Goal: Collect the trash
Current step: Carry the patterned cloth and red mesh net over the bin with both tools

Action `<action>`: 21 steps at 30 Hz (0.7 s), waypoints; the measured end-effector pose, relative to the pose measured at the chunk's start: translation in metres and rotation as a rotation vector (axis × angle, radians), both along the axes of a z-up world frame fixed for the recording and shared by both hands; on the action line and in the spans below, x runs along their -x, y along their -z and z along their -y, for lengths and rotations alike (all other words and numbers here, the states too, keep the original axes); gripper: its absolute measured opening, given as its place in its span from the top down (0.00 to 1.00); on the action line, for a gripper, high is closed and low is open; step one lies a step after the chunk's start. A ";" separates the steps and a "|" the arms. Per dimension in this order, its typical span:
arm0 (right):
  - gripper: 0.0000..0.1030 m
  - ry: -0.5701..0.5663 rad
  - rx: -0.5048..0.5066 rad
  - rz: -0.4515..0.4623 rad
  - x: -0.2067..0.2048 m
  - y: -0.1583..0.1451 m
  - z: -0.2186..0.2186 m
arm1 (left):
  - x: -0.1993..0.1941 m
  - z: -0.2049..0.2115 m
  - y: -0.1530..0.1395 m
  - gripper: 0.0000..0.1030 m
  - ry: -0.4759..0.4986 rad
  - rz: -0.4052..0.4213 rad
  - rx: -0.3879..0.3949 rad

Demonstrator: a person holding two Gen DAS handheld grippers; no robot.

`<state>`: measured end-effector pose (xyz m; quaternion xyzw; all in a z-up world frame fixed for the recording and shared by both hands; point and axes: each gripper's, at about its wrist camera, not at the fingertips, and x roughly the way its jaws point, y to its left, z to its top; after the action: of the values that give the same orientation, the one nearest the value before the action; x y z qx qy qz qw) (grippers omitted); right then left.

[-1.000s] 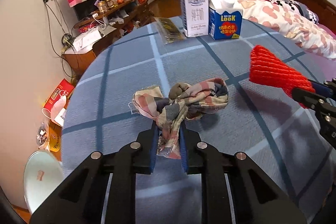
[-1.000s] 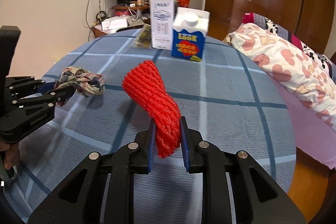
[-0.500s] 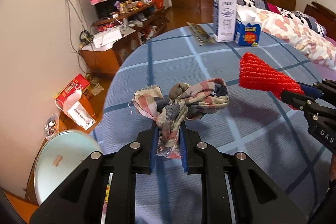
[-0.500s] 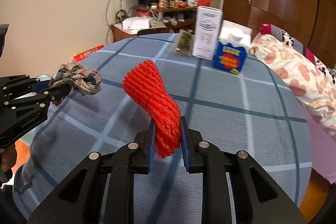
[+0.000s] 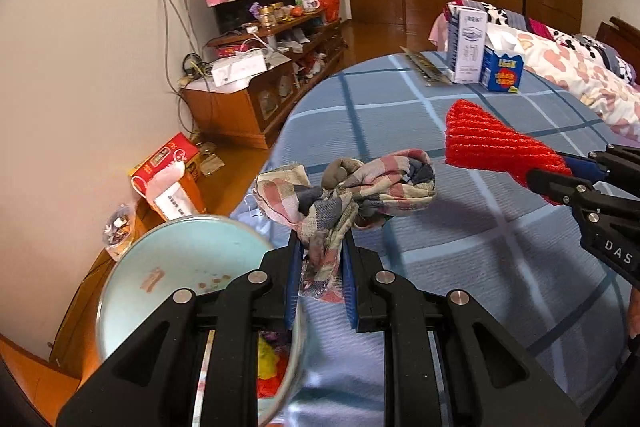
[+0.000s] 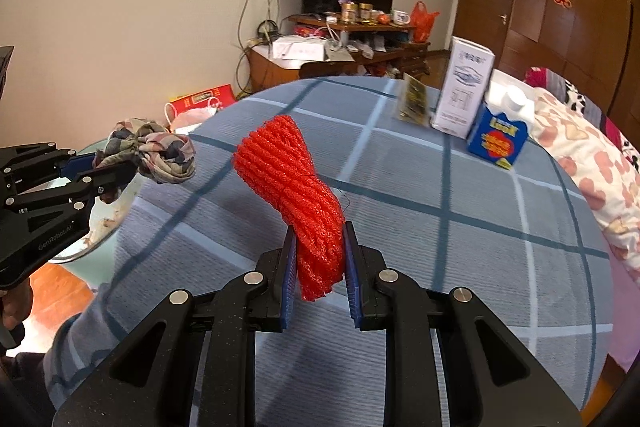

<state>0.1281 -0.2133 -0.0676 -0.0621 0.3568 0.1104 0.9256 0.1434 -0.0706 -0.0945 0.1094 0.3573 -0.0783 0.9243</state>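
My left gripper is shut on a knotted plaid rag, held above the table's left edge. The rag also shows in the right wrist view. Below it stands a pale blue trash bin with its lid swung open and coloured scraps inside; its rim also shows in the right wrist view. My right gripper is shut on a red mesh net over the table. The net appears right of the rag in the left wrist view.
The round table has a blue checked cloth. At its far side stand a white carton, a blue carton and a flat wrapper. A bed lies right; a cluttered cabinet and red box left.
Both grippers have moved left toward the table edge with their loads. The trash bin has come into view under the left gripper.
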 end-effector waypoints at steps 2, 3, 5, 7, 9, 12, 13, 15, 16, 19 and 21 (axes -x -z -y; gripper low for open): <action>0.79 -0.011 0.004 0.002 0.000 -0.001 -0.005 | 0.003 -0.007 0.000 0.83 -0.009 0.002 -0.003; 0.79 -0.019 0.006 0.003 0.000 -0.001 -0.009 | 0.005 -0.011 -0.001 0.83 -0.014 0.003 -0.002; 0.79 -0.031 0.010 0.003 -0.001 -0.001 -0.015 | 0.007 -0.018 -0.001 0.83 -0.023 0.005 -0.002; 0.79 -0.047 0.013 0.004 0.000 -0.001 -0.024 | 0.011 -0.025 -0.001 0.83 -0.032 0.009 -0.003; 0.79 -0.064 0.017 0.007 0.001 -0.002 -0.033 | 0.013 -0.031 -0.001 0.83 -0.043 0.013 -0.005; 0.78 -0.084 0.020 0.008 0.001 -0.002 -0.043 | 0.016 -0.041 -0.001 0.83 -0.059 0.017 -0.004; 0.78 -0.090 0.023 0.008 0.001 -0.002 -0.046 | 0.017 -0.044 -0.002 0.83 -0.063 0.019 -0.005; 0.78 -0.104 0.027 0.005 -0.001 0.000 -0.054 | 0.019 -0.049 -0.002 0.83 -0.069 0.024 -0.009; 0.78 -0.109 0.030 0.005 -0.001 0.000 -0.057 | 0.020 -0.051 -0.002 0.83 -0.070 0.024 -0.009; 0.78 -0.127 0.033 0.004 -0.001 0.000 -0.066 | 0.023 -0.060 0.000 0.83 -0.081 0.024 -0.012; 0.78 -0.138 0.035 0.005 0.000 0.000 -0.071 | 0.025 -0.064 0.000 0.83 -0.087 0.024 -0.010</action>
<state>0.1286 -0.1419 -0.0672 -0.1030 0.3510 0.1674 0.9155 0.1186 -0.0069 -0.0944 0.0993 0.3512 -0.0347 0.9304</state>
